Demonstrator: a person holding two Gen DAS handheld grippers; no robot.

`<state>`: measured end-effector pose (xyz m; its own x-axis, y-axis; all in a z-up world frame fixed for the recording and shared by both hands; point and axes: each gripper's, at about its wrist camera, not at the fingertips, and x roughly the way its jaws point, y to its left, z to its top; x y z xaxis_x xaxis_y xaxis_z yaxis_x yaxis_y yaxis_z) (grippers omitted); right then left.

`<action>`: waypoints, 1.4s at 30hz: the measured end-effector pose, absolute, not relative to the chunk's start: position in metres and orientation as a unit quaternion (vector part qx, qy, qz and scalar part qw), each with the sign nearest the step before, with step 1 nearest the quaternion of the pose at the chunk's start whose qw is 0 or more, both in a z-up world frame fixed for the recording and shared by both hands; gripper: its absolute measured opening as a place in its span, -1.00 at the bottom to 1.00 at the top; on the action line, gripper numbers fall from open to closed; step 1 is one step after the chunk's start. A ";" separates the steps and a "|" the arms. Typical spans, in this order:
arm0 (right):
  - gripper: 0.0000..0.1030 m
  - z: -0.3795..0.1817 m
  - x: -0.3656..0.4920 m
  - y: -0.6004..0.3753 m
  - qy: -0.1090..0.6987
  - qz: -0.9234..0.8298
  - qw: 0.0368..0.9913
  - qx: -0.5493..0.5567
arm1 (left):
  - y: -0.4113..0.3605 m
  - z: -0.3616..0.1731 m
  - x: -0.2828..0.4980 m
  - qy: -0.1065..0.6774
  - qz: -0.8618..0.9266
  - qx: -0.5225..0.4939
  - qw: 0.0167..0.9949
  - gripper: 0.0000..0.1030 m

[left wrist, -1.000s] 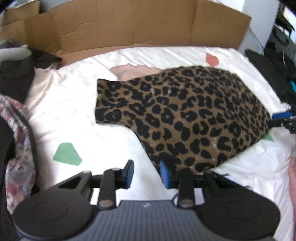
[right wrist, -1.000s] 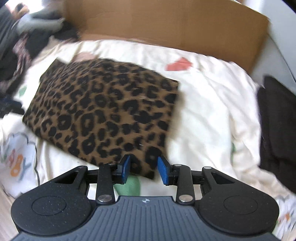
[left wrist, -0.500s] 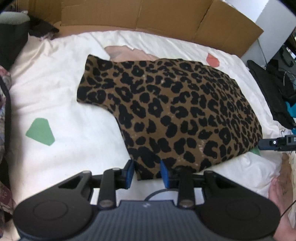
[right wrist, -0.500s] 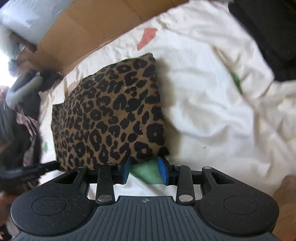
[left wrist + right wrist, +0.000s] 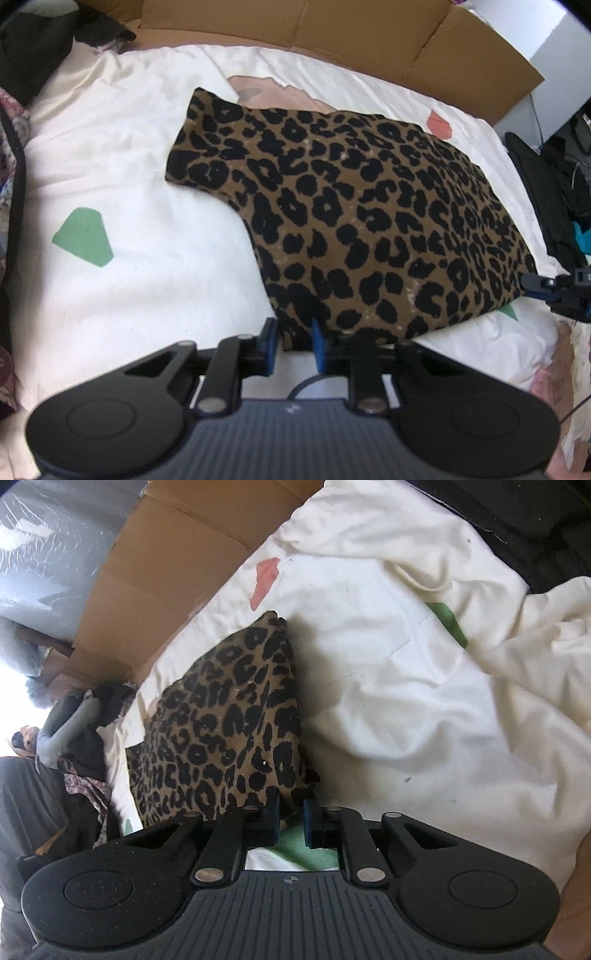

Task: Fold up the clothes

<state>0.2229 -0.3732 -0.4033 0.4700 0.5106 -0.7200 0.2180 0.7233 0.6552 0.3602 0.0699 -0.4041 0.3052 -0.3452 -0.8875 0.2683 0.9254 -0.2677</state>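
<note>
Left gripper (image 5: 293,345): blue pads set apart, with the near corner of the leopard-print garment (image 5: 362,225) lying between them; no visible clamping, so jaws read as parted around the fabric edge. Right gripper (image 5: 290,821): pads likewise apart, straddling the garment's other near corner (image 5: 221,738), with a green print patch (image 5: 295,849) of the sheet showing in the gap just behind the fabric. In the left wrist view the right gripper's tip (image 5: 546,288) sits at the garment's right-hand corner.

Count: one leopard-print garment, two grippers, one white bedsheet (image 5: 129,295).

Garment lies flat on the sheet, already doubled over. Long axis runs from the right gripper's corner up and away to the left, ending in a short sleeve (image 5: 199,147) that points away from the left gripper toward the far left.

Beyond the garment: a pinkish print (image 5: 273,94) peeks from under its far edge. A cardboard sheet (image 5: 332,33) stands behind the bed. Dark clothing (image 5: 26,48) is piled at the far left of the sheet.
</note>
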 end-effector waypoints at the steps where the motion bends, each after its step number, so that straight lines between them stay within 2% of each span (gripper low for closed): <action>1: -0.76 -0.405 0.224 -0.374 0.509 0.093 0.776 0.360 | 0.070 -0.404 0.360 0.558 -0.189 -0.035 0.807 -0.55; 7: -0.54 -0.417 0.227 -0.370 0.525 0.094 0.763 0.365 | 0.070 -0.405 0.360 0.561 -0.190 -0.040 0.805 -0.53; 10: -0.34 -0.423 0.228 -0.368 0.530 0.095 0.756 0.372 | 0.071 -0.406 0.359 0.562 -0.194 -0.050 0.803 -0.42; 13: -0.31 -0.429 0.230 -0.366 0.526 0.096 0.751 0.387 | 0.071 -0.408 0.359 0.563 -0.195 -0.057 0.801 -0.36; 16: -0.37 -0.428 0.229 -0.367 0.522 0.097 0.752 0.391 | 0.074 -0.411 0.358 0.570 -0.187 -0.095 0.794 -0.33; 17: -0.54 -0.428 0.229 -0.367 0.521 0.097 0.752 0.393 | 0.074 -0.412 0.357 0.570 -0.186 -0.097 0.795 -0.33; 20: -0.74 -0.427 0.229 -0.368 0.516 0.098 0.753 0.396 | 0.073 -0.413 0.358 0.569 -0.185 -0.100 0.795 -0.31; 28: -0.78 -0.418 0.226 -0.369 0.508 0.108 0.764 0.384 | 0.077 -0.412 0.361 0.568 -0.184 -0.109 0.795 -0.31; 30: -0.78 -0.416 0.225 -0.369 0.506 0.110 0.766 0.381 | 0.077 -0.413 0.361 0.565 -0.183 -0.115 0.797 -0.35; 31: -0.78 -0.416 0.225 -0.369 0.506 0.110 0.767 0.379 | 0.077 -0.414 0.361 0.563 -0.182 -0.116 0.798 -0.45; 32: -0.78 -0.416 0.225 -0.368 0.506 0.109 0.768 0.376 | 0.077 -0.414 0.361 0.562 -0.181 -0.117 0.799 -0.79; 33: -0.78 -0.415 0.225 -0.368 0.507 0.108 0.770 0.373 | 0.078 -0.415 0.361 0.560 -0.180 -0.118 0.800 -0.84; 42: -0.80 -0.396 0.227 -0.375 0.489 0.106 0.790 0.353 | 0.080 -0.400 0.355 0.580 -0.196 -0.136 0.778 -0.90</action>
